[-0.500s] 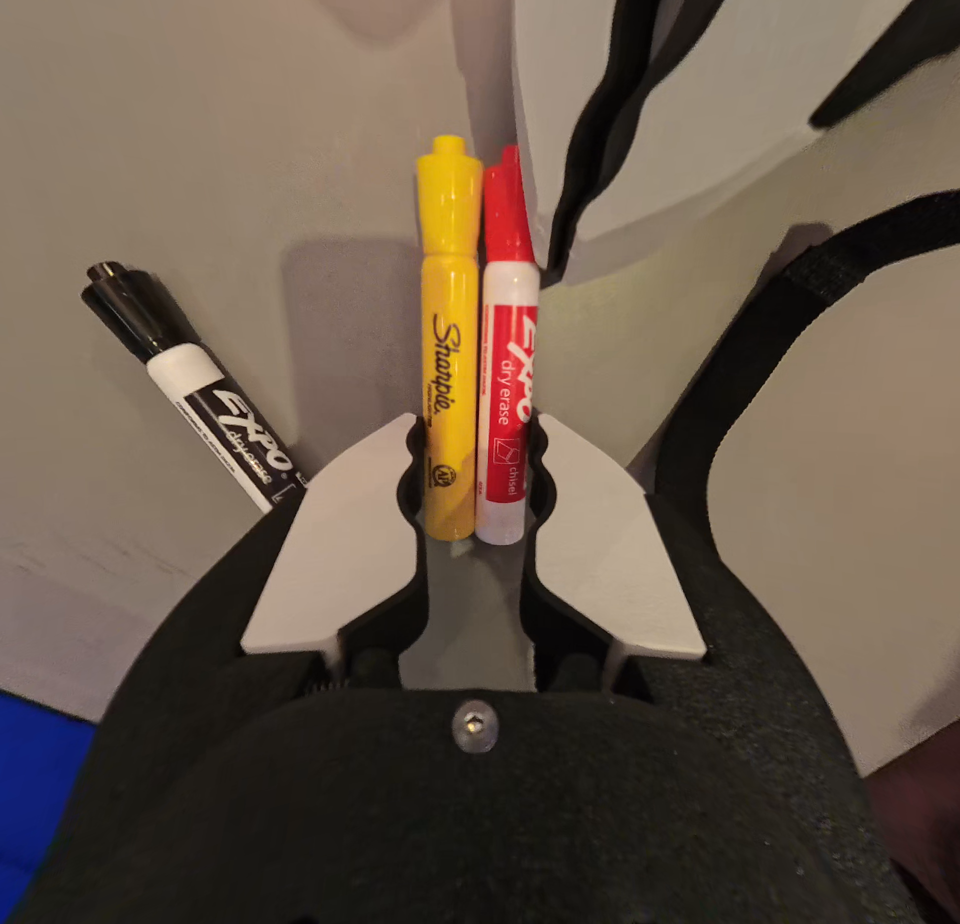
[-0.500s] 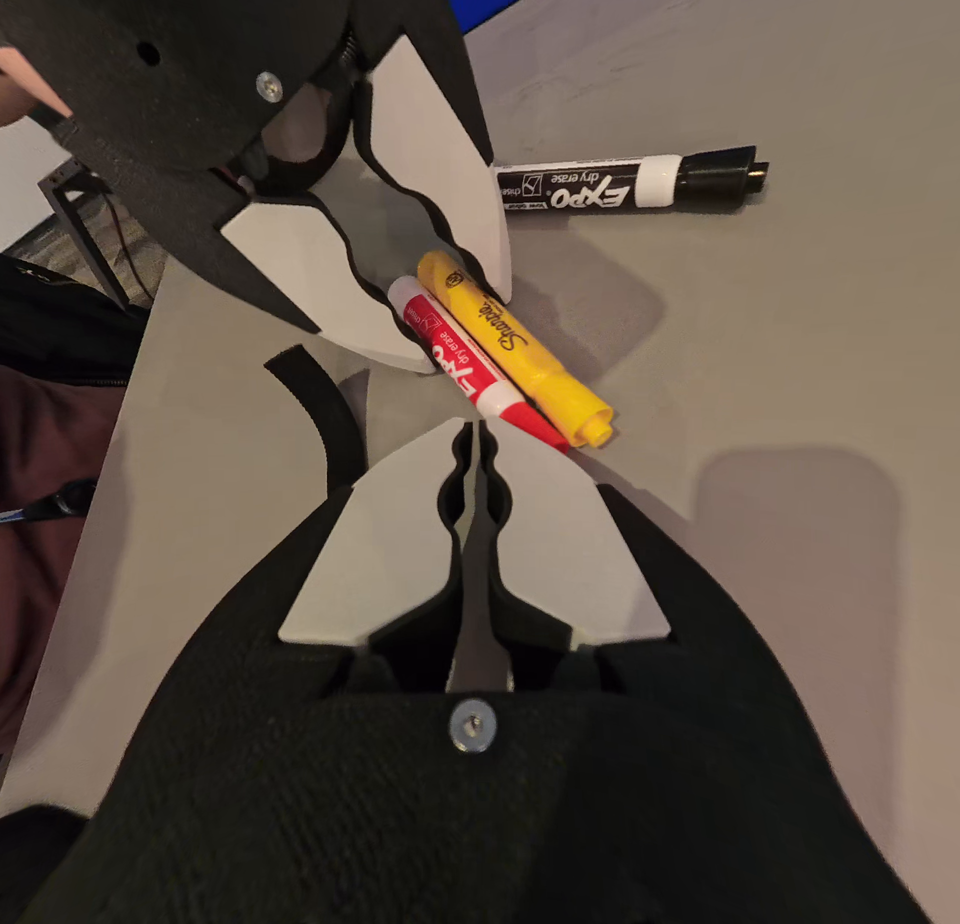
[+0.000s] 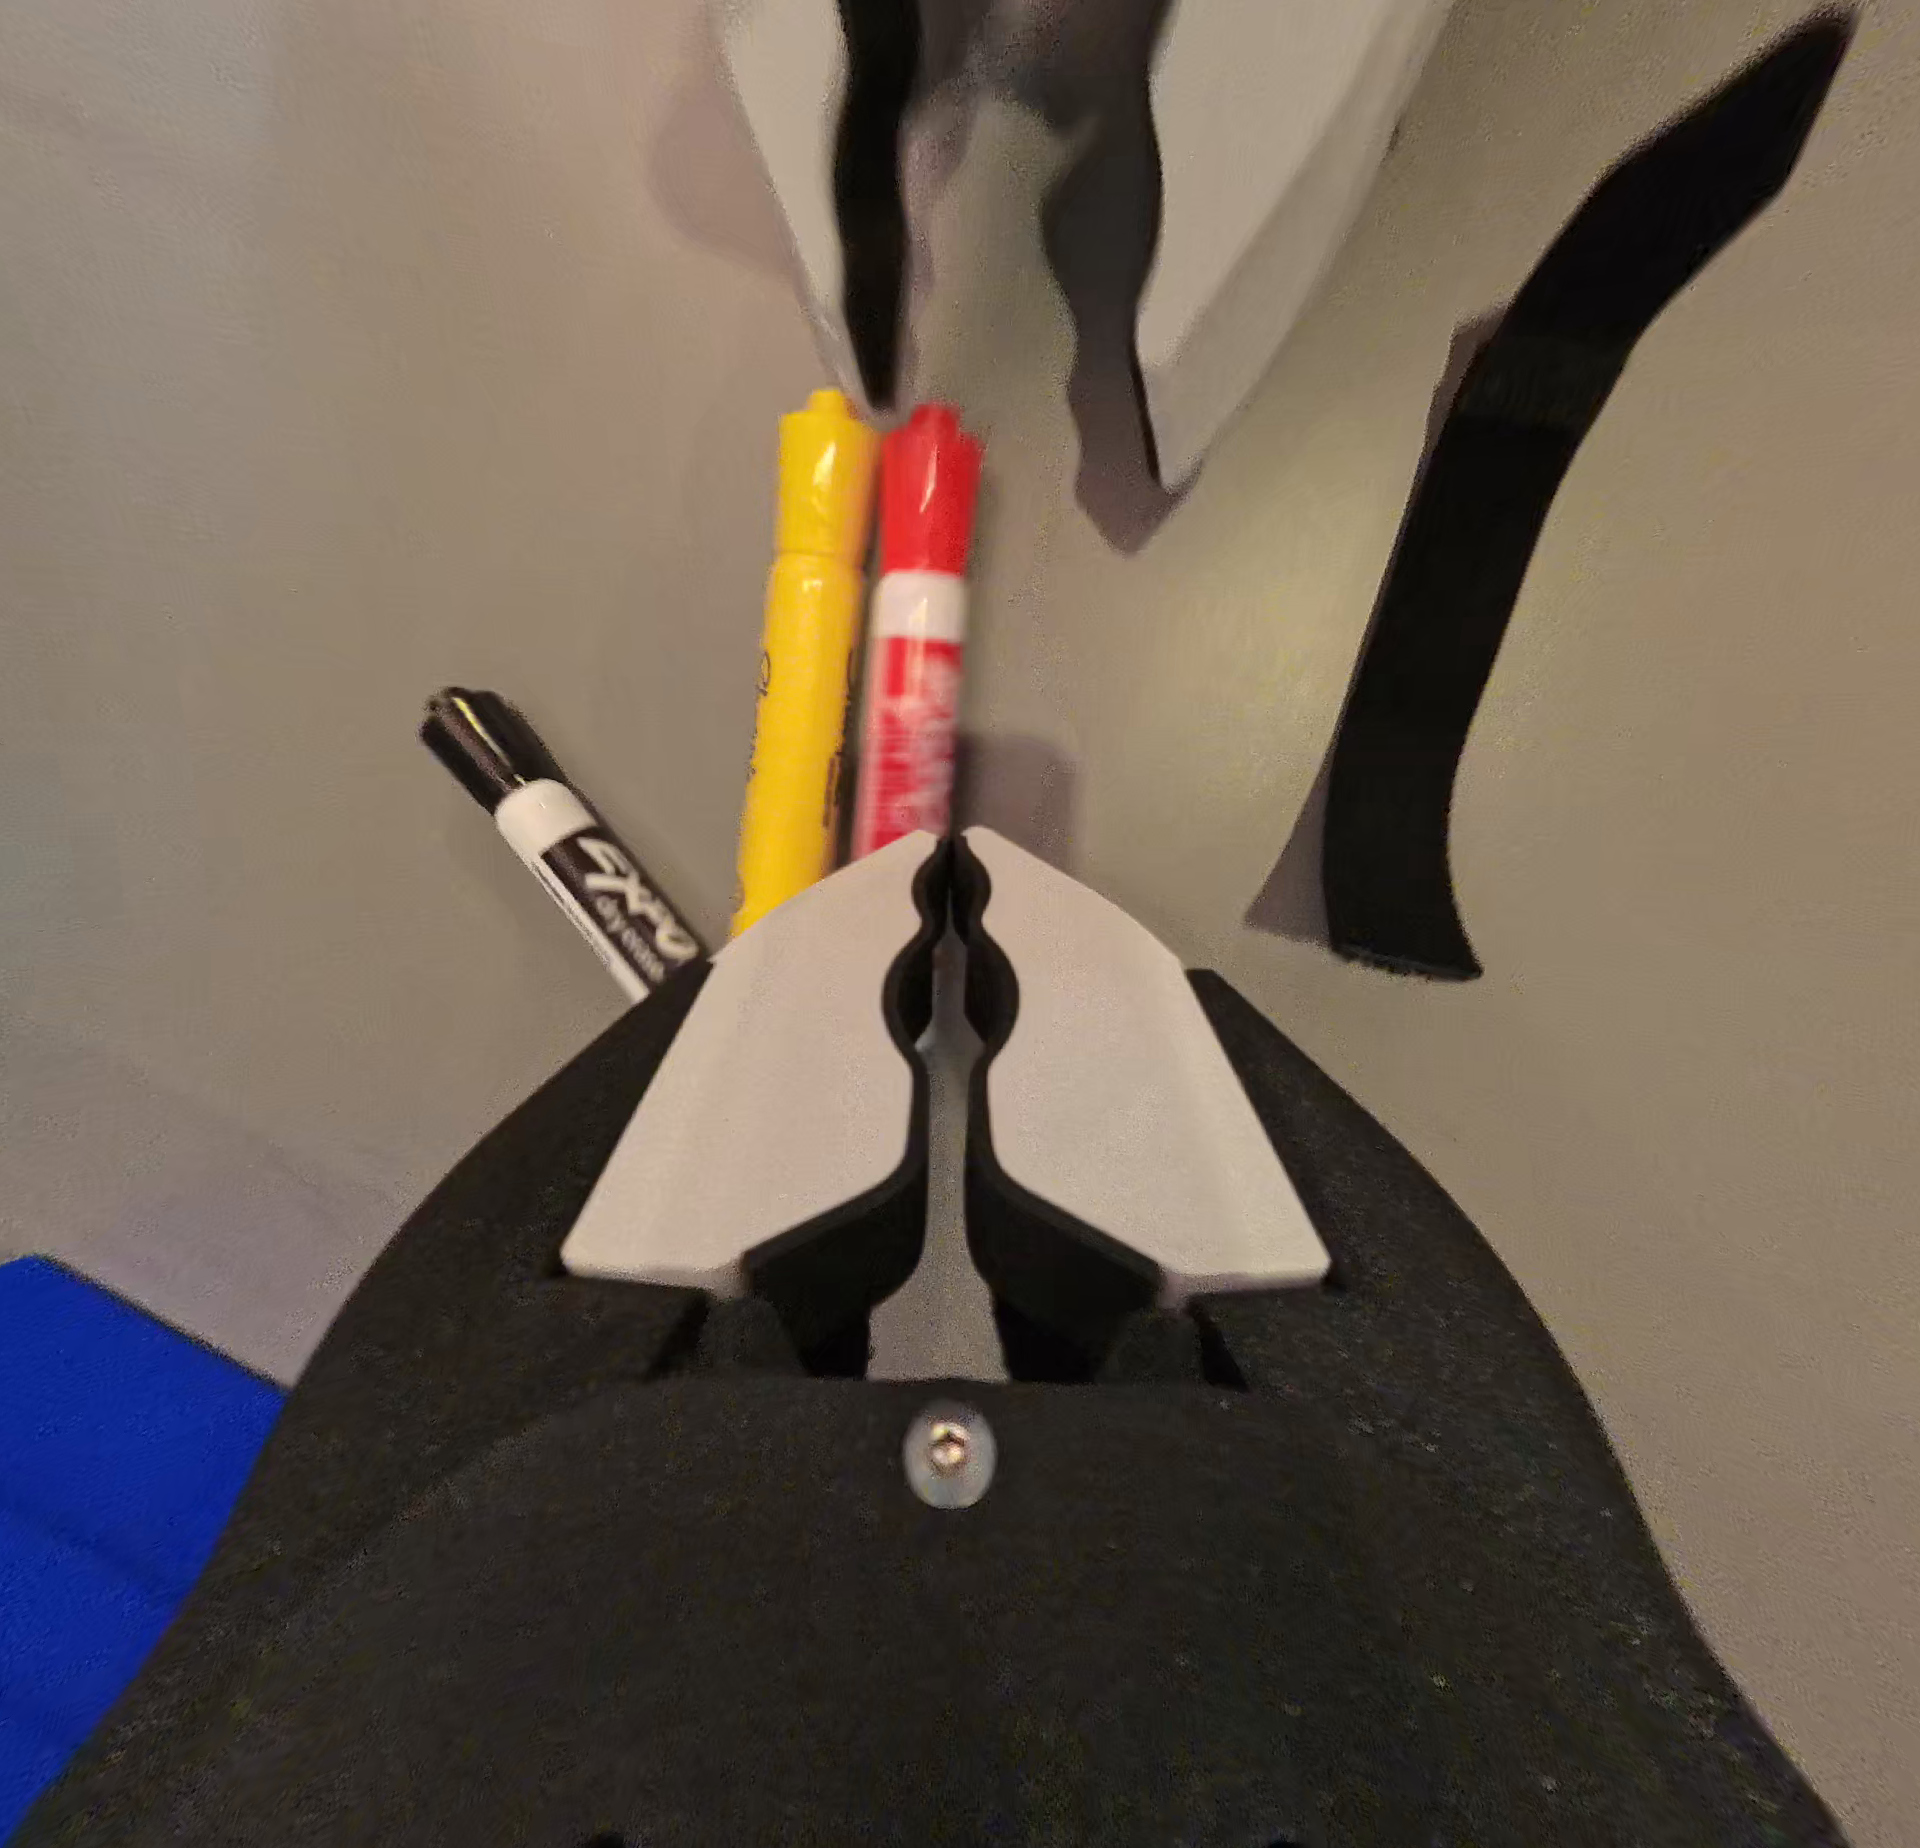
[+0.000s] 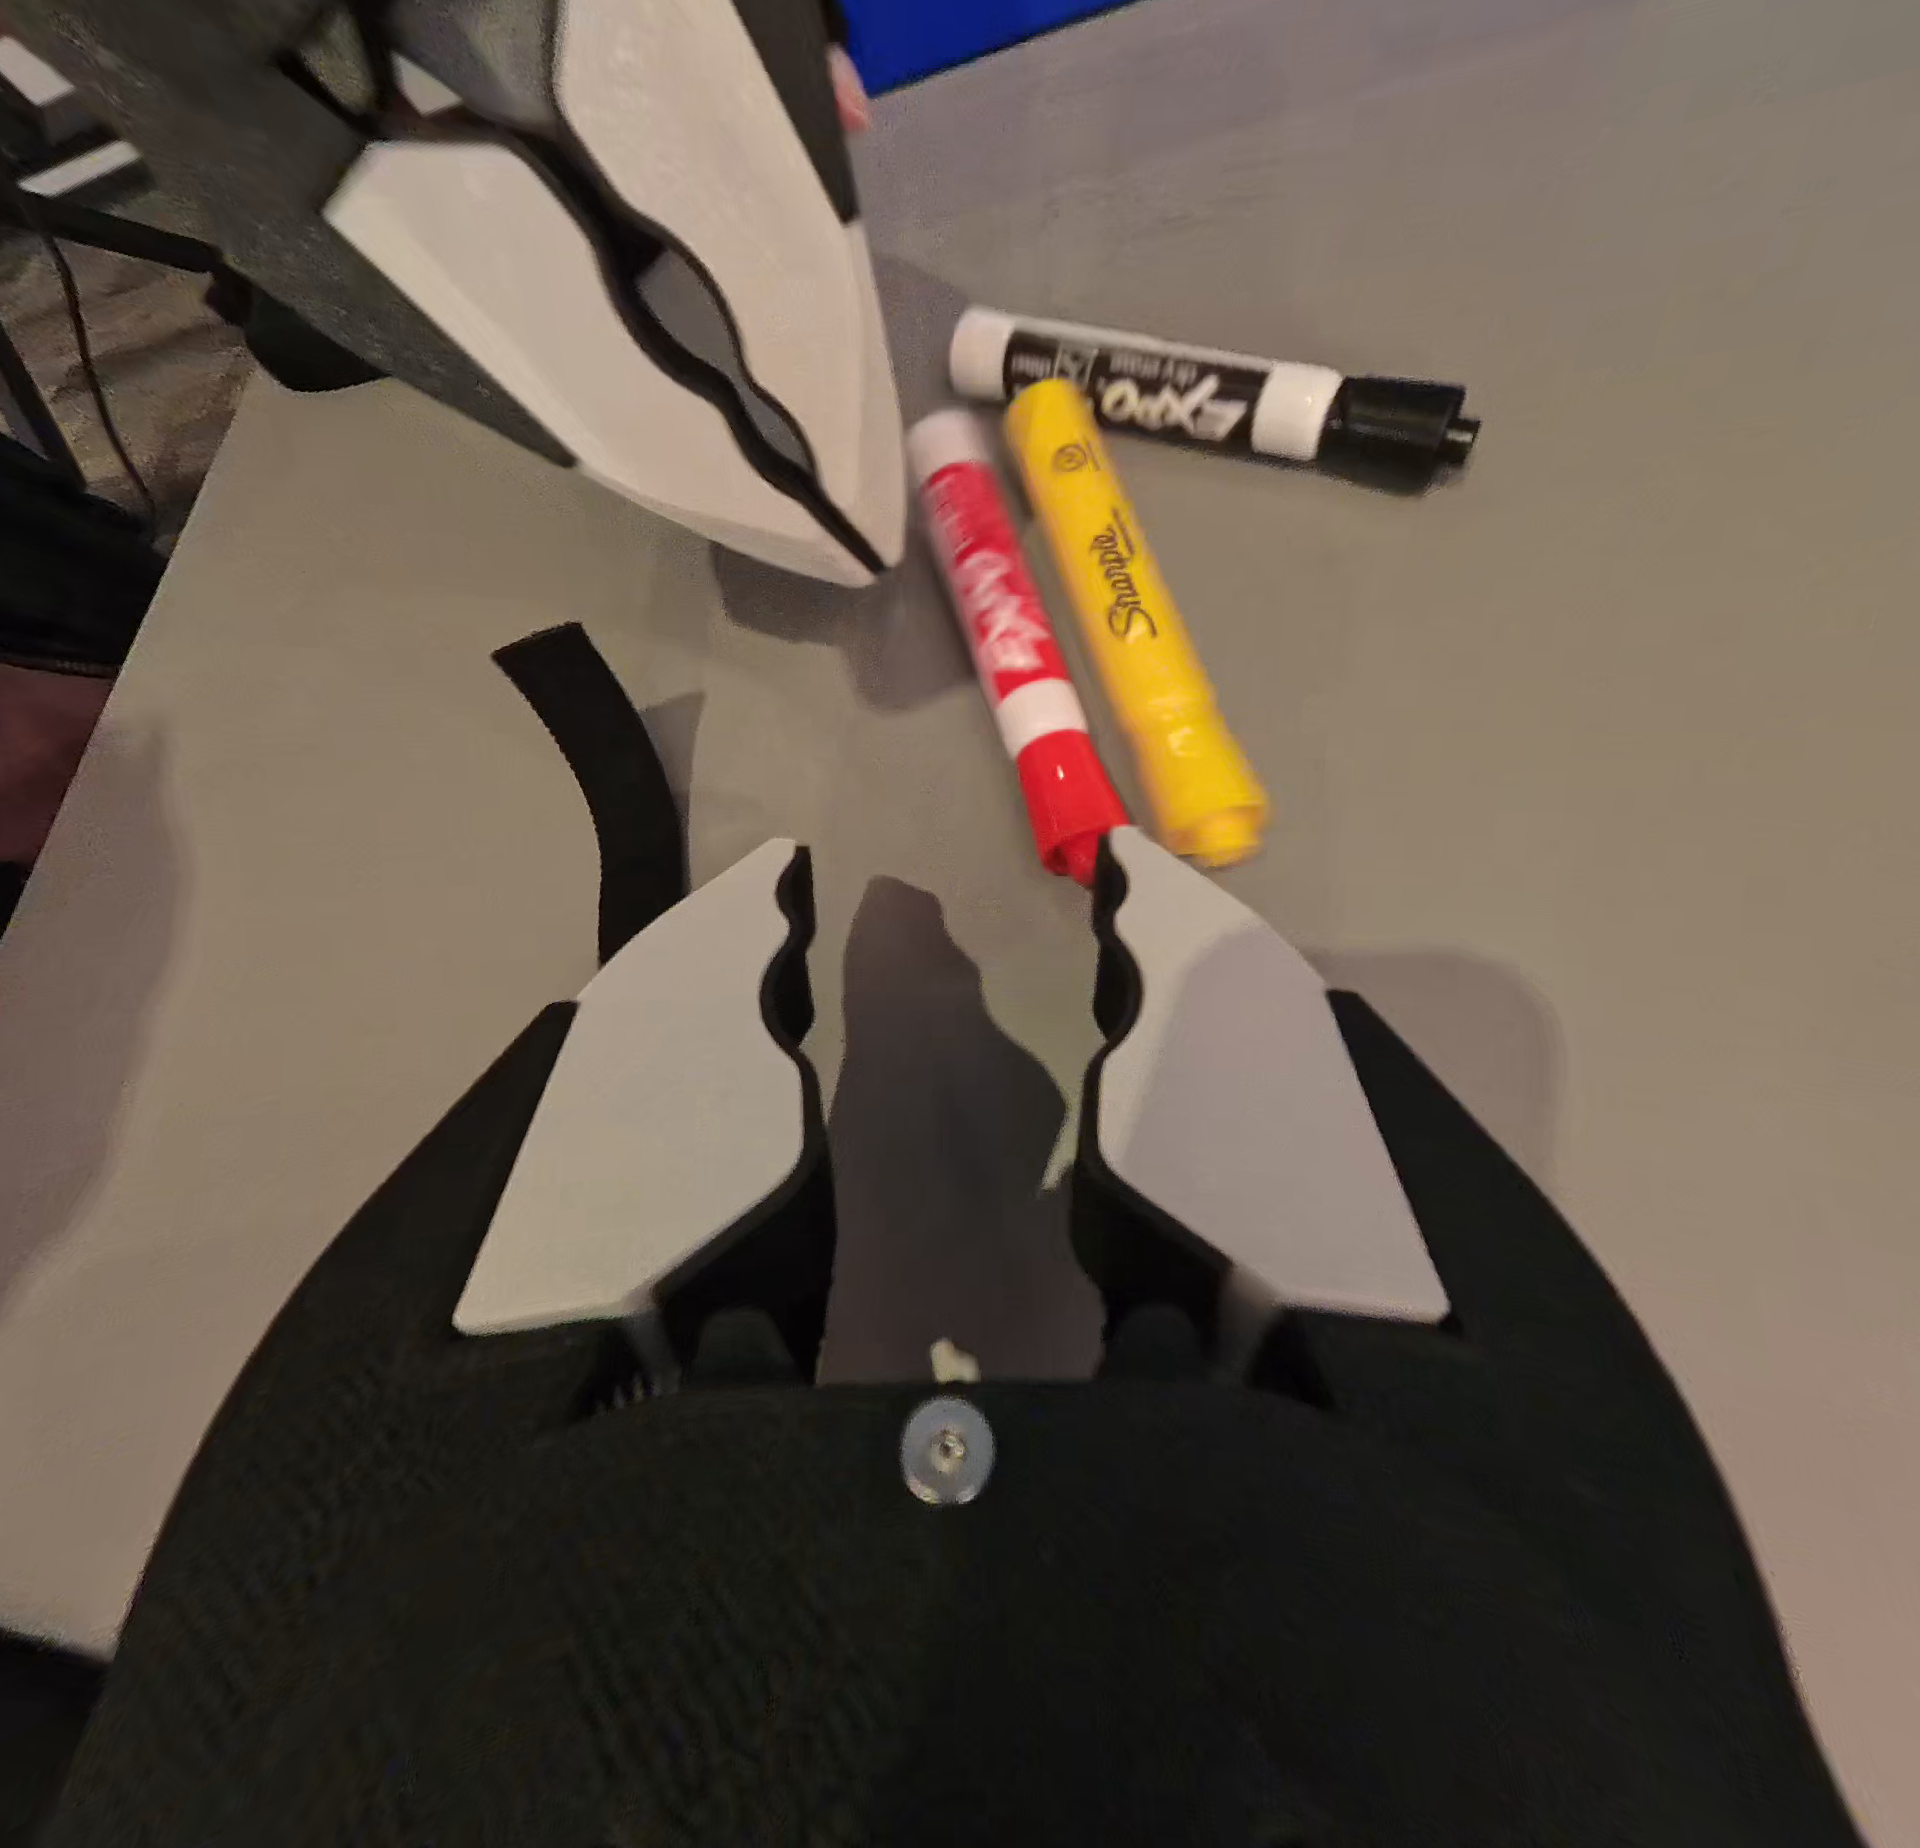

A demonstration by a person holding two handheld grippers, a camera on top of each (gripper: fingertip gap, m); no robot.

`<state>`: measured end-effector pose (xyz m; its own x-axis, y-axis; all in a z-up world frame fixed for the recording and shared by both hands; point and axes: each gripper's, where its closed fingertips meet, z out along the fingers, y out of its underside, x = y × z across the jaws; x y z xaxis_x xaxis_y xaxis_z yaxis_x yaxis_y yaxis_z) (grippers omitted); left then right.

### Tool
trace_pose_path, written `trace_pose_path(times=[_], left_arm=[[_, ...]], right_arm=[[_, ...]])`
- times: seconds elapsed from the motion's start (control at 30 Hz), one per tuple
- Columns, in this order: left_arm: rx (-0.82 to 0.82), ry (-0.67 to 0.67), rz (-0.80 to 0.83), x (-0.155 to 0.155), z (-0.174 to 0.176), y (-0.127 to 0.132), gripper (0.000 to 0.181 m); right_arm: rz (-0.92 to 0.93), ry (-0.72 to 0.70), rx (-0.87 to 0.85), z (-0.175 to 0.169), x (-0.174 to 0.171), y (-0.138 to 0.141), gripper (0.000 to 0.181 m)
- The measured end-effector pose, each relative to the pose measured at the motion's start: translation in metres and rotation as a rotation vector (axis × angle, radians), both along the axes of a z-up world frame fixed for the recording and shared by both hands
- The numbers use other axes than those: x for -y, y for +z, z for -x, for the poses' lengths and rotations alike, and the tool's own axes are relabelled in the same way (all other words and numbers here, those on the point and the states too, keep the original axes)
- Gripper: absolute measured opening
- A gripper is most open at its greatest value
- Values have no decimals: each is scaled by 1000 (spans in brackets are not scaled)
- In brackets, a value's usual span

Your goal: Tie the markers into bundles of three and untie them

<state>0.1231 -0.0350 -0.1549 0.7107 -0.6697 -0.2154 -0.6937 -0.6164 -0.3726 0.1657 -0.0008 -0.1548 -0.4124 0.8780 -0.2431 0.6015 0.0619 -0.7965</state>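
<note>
On a grey table [image 4: 1558, 863], w/ a blue surface [image 3: 94, 1466] past its edge, three markers lie loose and unbundled. Left wrist view, l. to r.: black marker [image 3: 561, 842] angled on its own, its barrel end touching the yellow marker [image 3: 800, 676]; yellow and red marker [image 3: 914, 655] lie side by side, touching, caps pointing away from the left gripper [image 3: 948, 848], which hovers just short of their near ends, jaws clenched, nothing btwn them. Black strap [image 3: 1455, 655] curves on the table at far right, apart from the markers. Right wrist view: right gripper [image 4: 945, 853] has jaws spread, empty, one fingertip [image 4: 1127, 853] at the red cap, contact unclear.
</note>
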Motion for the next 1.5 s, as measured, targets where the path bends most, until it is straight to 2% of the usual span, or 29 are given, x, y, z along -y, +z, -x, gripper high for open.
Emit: trace_pose_path(times=[0.07, 0.1, 0.17, 0.23, 0.3, 0.37, 0.43, 0.5, 0.63, 0.77, 0.83, 0.9, 0.97, 1.03, 1.1, 1.13, 1.3, 1.37, 1.4, 1.5], left_arm=[[38, 18, 90, 8, 2, -7, 0], [-13, 49, 131, 9, 12, -14, 0], [-83, 66, 69, 0, 23, -20, 0], [-14, 32, 83, 5, 14, -22, 0], [62, 42, 50, 4, 11, -16, 1], [114, 65, -12, 1, 16, -2, 13], [186, 113, -72, -1, 25, 18, 15], [292, 168, -143, -2, 32, 41, 16], [437, 208, -335, 2, 49, 86, 22], [683, 196, -559, 17, 61, 134, 36], [841, 94, -634, 32, 55, 151, 40], [943, 49, -708, 37, 54, 163, 44], [939, 39, -696, 36, 57, 160, 44], [920, -1, -654, 34, 53, 154, 42], [884, 4, -582, 29, 52, 140, 42], [842, 16, -542, 26, 52, 129, 41], [574, 25, -414, 10, 53, 75, 32], [480, 13, -377, 5, 50, 55, 33], [417, 9, -358, 1, 50, 43, 33], [166, -21, -354, -14, 54, 17, 39]], right_arm=[[32, -19, 8, 5, 0, -1, 56], [33, -27, 12, 8, -1, -1, 57], [-42, -51, 13, 12, -8, -3, 51], [-72, -14, 2, 13, -9, 3, 39], [-105, -38, -66, 23, -22, 20, 40], [-129, -103, -115, 39, -47, 35, 56], [-206, -182, -50, 56, -82, 28, 50], [-184, -199, 51, 70, -100, 11, 43], [-34, -88, 119, 93, -92, -8, 37], [46, 51, 176, 85, -64, -10, 30], [41, 62, 169, 81, -57, -7, 35], [52, 48, 144, 80, -48, 1, 48], [-20, 13, 132, 80, -42, 2, 61], [-170, 18, 142, 77, -34, -8, 61], [-337, 13, 187, 74, -35, -21, 49], [-355, 17, 192, 74, -33, -22, 40], [-68, 81, 387, 68, -12, -16, 36], [-3, 129, 454, 64, -10, -15, 31], [33, 157, 499, 61, -8, -15, 23], [64, 200, 570, 56, -2, -17, 21]])
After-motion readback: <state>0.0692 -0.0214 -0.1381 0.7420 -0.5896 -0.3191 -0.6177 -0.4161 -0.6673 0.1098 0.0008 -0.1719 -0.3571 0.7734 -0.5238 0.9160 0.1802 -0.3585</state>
